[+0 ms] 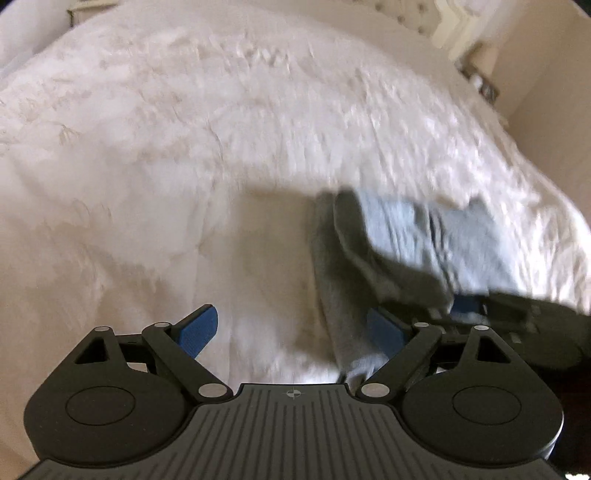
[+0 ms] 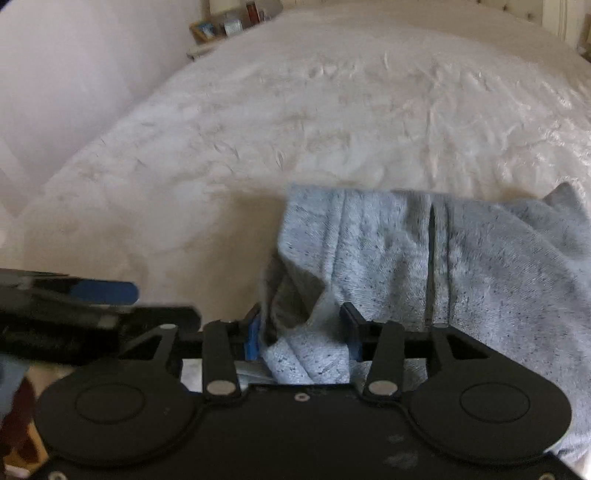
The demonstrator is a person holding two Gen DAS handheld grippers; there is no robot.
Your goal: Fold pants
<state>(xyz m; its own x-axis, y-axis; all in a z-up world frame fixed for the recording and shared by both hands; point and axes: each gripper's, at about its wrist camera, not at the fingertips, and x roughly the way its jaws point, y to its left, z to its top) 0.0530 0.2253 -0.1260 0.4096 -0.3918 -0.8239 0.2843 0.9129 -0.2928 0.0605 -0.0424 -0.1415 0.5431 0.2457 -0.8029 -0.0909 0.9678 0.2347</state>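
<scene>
One white bedspread (image 1: 184, 147) under grey pants (image 2: 480, 266); nightstand (image 2: 225, 26) behind.

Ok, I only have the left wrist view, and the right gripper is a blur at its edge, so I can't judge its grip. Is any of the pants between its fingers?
Observer: Yes. The right wrist view shows a bunched fold of the grey pants filling the gap between the right gripper's fingers. Whether they pinch it, I cannot tell.
Operator: And the left gripper, is it touching the cloth?
Observer: No. Seen from the right wrist, its blue pad hangs over the white bedspread, apart from the pants' edge.
</scene>
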